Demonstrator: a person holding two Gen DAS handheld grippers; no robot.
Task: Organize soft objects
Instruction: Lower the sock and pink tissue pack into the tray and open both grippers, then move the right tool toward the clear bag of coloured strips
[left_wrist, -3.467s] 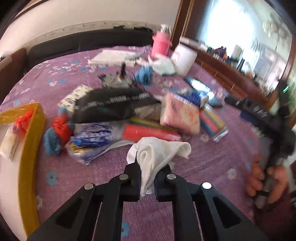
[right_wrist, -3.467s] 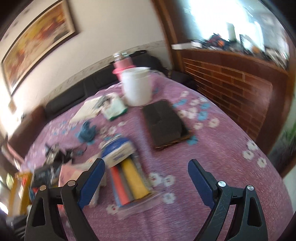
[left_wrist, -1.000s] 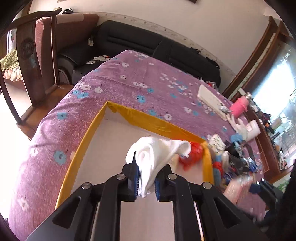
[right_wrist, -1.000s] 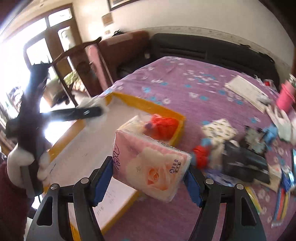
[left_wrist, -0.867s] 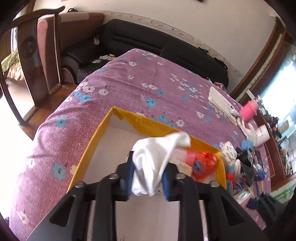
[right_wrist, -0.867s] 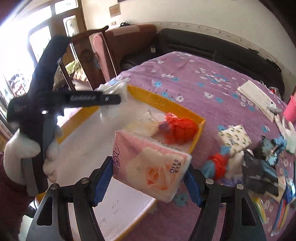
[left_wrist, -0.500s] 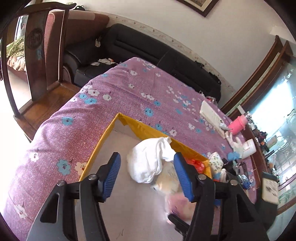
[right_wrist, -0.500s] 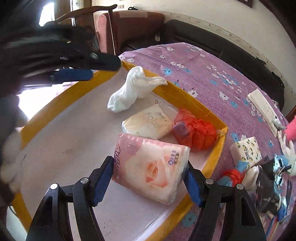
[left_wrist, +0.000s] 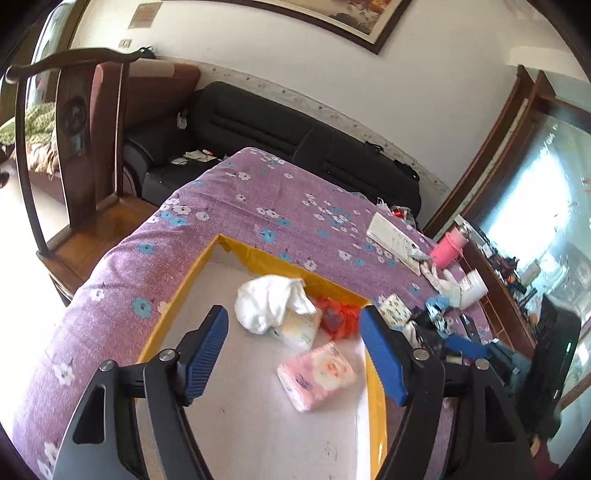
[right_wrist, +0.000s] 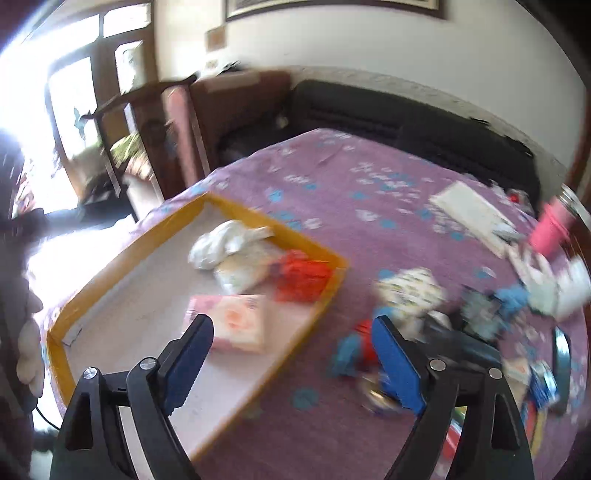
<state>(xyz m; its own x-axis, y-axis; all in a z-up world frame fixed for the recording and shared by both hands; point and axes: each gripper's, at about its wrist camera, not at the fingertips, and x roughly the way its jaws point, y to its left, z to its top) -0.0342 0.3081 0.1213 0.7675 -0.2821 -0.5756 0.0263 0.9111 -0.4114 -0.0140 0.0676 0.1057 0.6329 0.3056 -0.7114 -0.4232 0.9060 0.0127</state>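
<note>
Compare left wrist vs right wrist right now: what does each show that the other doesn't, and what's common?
Left wrist only: the left gripper, open and empty.

Right wrist only: the right gripper, open and empty, and a bright doorway.

Both: the yellow tray holding the white cloth, cream tissue pack, red bundle and pink tissue pack; both grippers' jaws have just been opening, nothing between them.

No legible text; print on pink tissue pack (left_wrist: 317, 374) too small, blurred to read.
</note>
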